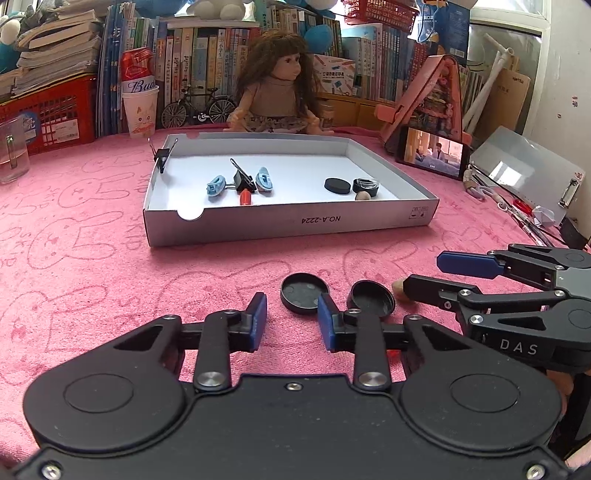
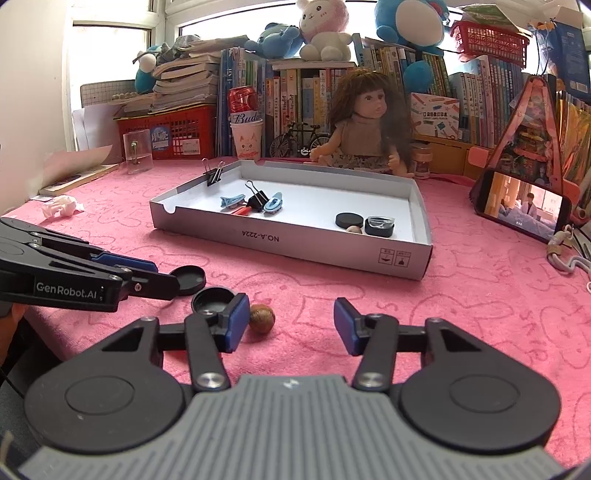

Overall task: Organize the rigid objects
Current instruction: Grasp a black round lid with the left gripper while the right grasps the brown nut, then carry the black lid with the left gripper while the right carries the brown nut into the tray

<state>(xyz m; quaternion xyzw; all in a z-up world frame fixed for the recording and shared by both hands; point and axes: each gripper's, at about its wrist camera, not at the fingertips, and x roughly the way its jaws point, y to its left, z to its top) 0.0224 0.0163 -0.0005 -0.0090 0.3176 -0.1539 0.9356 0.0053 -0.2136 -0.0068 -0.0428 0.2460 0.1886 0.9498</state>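
there, two round black lids point(image 1: 303, 292) upturned

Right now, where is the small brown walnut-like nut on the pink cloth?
In the right wrist view, the brown nut lies beside the right gripper's left fingertip, just right of the open black round lid, outside the white tray.

This is a home, likely a child's room or study corner. A pink bunny-print towel point(image 2: 461, 295) covers the table; behind it stand crowded rows of books point(image 2: 295, 96) topped with plush toys point(image 2: 325, 33), a seated doll point(image 2: 369, 125), a model bicycle point(image 2: 299, 142) and red baskets point(image 2: 173, 129).
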